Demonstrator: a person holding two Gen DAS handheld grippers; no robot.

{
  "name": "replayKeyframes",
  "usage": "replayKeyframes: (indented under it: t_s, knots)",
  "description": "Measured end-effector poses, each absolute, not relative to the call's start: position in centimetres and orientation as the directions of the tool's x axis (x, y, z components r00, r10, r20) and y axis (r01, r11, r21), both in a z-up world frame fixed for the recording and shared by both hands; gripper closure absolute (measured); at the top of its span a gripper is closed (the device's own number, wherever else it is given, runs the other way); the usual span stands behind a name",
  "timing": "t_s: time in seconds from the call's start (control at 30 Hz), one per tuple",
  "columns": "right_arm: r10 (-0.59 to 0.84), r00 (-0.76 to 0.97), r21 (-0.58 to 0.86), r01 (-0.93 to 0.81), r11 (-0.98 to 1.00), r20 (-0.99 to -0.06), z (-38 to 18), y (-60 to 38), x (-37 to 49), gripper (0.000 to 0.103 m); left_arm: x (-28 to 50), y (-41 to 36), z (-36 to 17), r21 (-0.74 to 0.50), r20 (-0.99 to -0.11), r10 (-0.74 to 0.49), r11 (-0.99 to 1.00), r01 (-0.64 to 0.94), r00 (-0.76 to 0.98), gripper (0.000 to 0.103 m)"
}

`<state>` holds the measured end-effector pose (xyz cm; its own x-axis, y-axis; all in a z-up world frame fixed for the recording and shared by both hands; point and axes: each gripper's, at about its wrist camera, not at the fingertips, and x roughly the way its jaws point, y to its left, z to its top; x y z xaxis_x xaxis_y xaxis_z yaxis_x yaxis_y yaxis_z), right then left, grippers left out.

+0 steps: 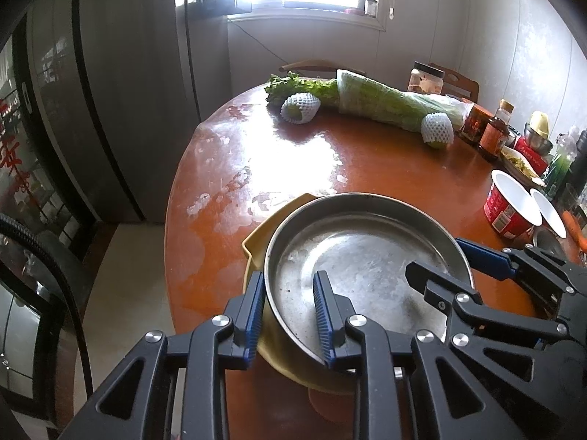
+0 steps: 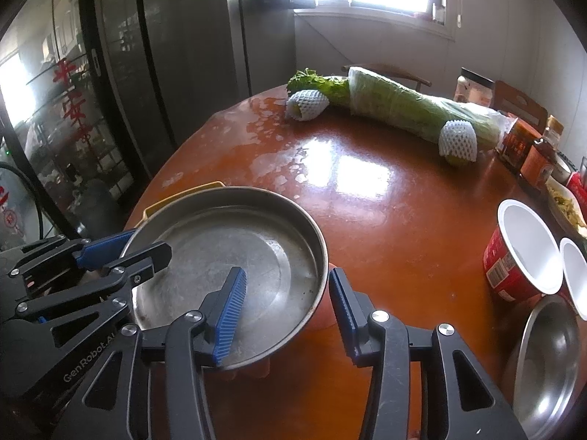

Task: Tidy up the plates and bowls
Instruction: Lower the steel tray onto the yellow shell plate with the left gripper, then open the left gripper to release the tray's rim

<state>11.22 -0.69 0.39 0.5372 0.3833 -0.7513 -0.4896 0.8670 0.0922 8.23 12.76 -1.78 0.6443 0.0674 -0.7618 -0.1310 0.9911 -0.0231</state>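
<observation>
A round steel plate (image 1: 367,256) (image 2: 227,249) lies on a yellow plate (image 1: 256,242) (image 2: 183,192) at the near edge of the red-brown table (image 1: 293,168). Something orange shows under the stack. My left gripper (image 1: 290,311) (image 2: 148,244) straddles the steel plate's left rim, one finger outside and one over the inside. A gap shows beside the inner pad, so it is open. My right gripper (image 2: 286,311) (image 1: 434,256) straddles the right rim the same way, open, with both pads clear of the rim.
A red paper bowl (image 2: 521,253), a white bowl (image 2: 574,278) and a steel bowl (image 2: 546,363) stand at the right. A wrapped cabbage (image 1: 389,104), two net-wrapped fruits (image 1: 299,108) and jars (image 1: 491,135) line the far side. A dark fridge (image 1: 110,110) stands left of the table.
</observation>
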Motion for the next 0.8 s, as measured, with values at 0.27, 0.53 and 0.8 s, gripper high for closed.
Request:
replayKeyframes:
  t_s: [0.27,0.53,0.8]
  knots:
    - [0.385,0.539,0.097,-0.485,0.869,-0.749,0.5,-1.0,11.2,0.050,7.9,12.8,-1.3,-0.039,-0.752,0.058,0.990,-0.133,0.656,0.069]
    - [0.389,0.545,0.105,-0.480,0.871,-0.742,0.9,-1.5,11.1,0.048,7.2,12.7,-0.5,-0.036,-0.736,0.067,0.990,-0.138,0.673,0.063]
    - [0.396,0.551,0.114,-0.475,0.873,-0.734,1.5,-2.2,10.6,0.046,6.7,12.5,0.5,-0.032,-0.716,0.079,0.989,-0.145,0.693,0.058]
